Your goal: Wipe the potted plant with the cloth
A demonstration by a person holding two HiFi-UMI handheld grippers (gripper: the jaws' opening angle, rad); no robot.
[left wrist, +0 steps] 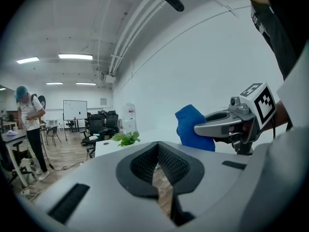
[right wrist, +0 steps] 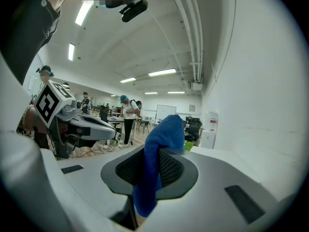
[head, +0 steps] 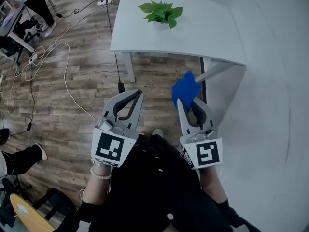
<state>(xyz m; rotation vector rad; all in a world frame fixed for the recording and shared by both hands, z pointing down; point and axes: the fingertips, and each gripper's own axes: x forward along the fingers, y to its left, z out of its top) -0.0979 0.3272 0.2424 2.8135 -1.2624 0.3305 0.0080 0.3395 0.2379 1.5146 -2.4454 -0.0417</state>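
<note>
Two grippers show in the head view, both held low in front of the person's body and well short of the potted plant (head: pixel 161 14), which stands upright toward the far edge of the white bench (head: pixel 212 37). The left gripper (head: pixel 137 95) has its jaws together with nothing between them. The right gripper (head: pixel 182 104) is clamped on the blue cloth (head: pixel 185 87), which bunches up past its tips on the side toward the plant, yet well apart from it and short of the bench's near edge. From the left gripper view, the ribbed pads meet in a closed seam and hold nothing. The plant sits small and distant beyond them, and the cloth hangs off to the plant's right in the other gripper. From the right gripper view, the cloth is pinched between the pads, draping below them and rising in a fold that covers most of the plant, of which only a sliver of green shows. Judged from this, the cloth is secured but no leaf has been touched. The approach to the plant and all of the wiping appear to be left.
</note>
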